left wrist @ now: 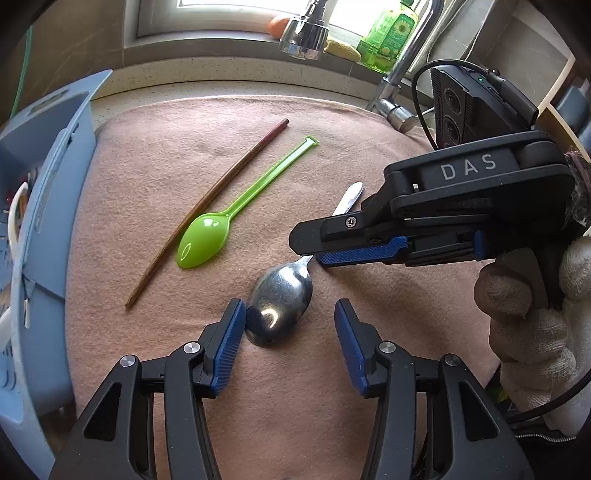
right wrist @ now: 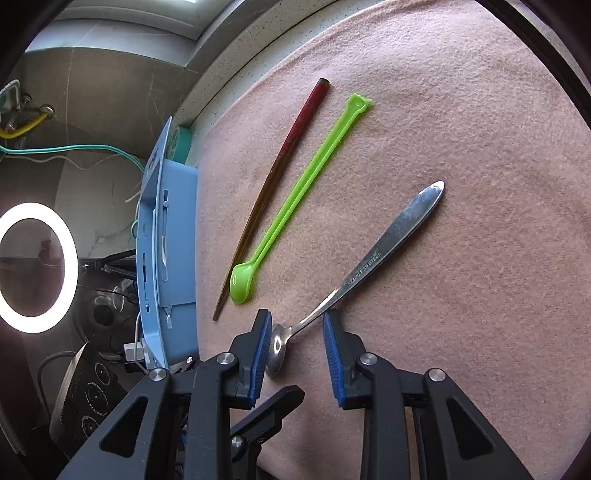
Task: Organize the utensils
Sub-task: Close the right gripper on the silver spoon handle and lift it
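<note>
A steel spoon (left wrist: 280,299) lies on the pink cloth (left wrist: 332,122); it also shows in the right wrist view (right wrist: 384,251). My left gripper (left wrist: 290,325) is open low over its bowl, the left pad touching the bowl's edge. My right gripper (right wrist: 297,343) is open with its fingers either side of the spoon's neck; in the left wrist view it (left wrist: 317,251) comes in from the right over the handle. A green plastic spoon (left wrist: 221,225) (right wrist: 295,195) and a brown chopstick (left wrist: 207,206) (right wrist: 273,184) lie side by side to the left.
A blue utensil rack (left wrist: 48,206) (right wrist: 166,236) stands at the cloth's left edge. A faucet (left wrist: 402,62) and spray head (left wrist: 304,35) hang behind, with a green bottle (left wrist: 391,33) on the sill. A ring light (right wrist: 37,267) glows at the left.
</note>
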Action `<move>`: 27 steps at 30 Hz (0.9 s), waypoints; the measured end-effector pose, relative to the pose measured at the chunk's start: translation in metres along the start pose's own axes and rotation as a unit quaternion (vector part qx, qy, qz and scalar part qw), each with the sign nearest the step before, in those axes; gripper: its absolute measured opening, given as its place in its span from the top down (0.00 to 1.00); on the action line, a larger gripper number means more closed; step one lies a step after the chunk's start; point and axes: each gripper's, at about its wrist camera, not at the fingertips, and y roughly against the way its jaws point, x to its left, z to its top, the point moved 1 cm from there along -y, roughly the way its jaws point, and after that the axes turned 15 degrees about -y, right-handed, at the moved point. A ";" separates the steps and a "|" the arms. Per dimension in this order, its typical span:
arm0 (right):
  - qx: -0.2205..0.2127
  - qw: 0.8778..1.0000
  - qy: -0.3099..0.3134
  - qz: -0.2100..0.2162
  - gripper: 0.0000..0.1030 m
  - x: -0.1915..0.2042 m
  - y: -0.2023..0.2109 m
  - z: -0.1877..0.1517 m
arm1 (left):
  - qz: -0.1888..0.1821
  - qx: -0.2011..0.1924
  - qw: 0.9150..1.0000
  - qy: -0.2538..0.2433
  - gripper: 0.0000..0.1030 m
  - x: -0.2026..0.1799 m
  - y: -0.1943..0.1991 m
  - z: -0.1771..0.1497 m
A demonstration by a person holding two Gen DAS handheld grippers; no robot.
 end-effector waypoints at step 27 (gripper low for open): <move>-0.002 0.999 0.000 0.034 0.97 0.025 0.007 -0.010 | 0.064 -0.013 0.997 -0.051 0.86 -0.021 0.008 0.015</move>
